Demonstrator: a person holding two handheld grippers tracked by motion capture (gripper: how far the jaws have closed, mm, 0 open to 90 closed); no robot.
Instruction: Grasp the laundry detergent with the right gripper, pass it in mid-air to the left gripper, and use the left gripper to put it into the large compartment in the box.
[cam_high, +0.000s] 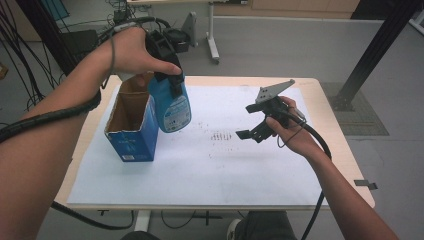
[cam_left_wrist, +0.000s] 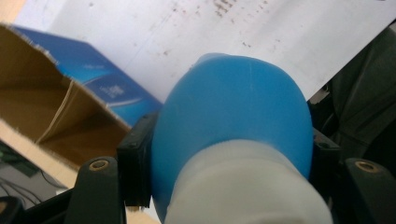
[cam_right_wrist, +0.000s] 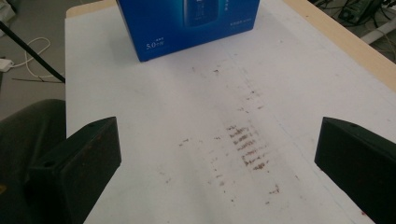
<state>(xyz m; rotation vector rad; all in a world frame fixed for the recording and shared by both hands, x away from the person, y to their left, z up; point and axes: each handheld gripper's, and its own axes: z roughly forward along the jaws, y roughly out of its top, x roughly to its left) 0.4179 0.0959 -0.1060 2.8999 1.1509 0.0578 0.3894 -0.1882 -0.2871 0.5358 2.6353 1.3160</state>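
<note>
- Blue bottle (cam_high: 172, 107) clamped near its white top in left gripper (cam_high: 167, 55), hanging above white paper (cam_high: 200, 165), just beside open blue box (cam_high: 131, 127).
- Box standing upright on paper, flaps open.
- Right gripper (cam_high: 260, 127) held above paper, well apart from bottle, jaws spread wide, gripping nothing.

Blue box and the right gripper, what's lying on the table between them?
Nothing stands there. In the high view, bare white paper with brown smudges runs from the blue box to the right gripper; the right gripper view shows the same.
</note>
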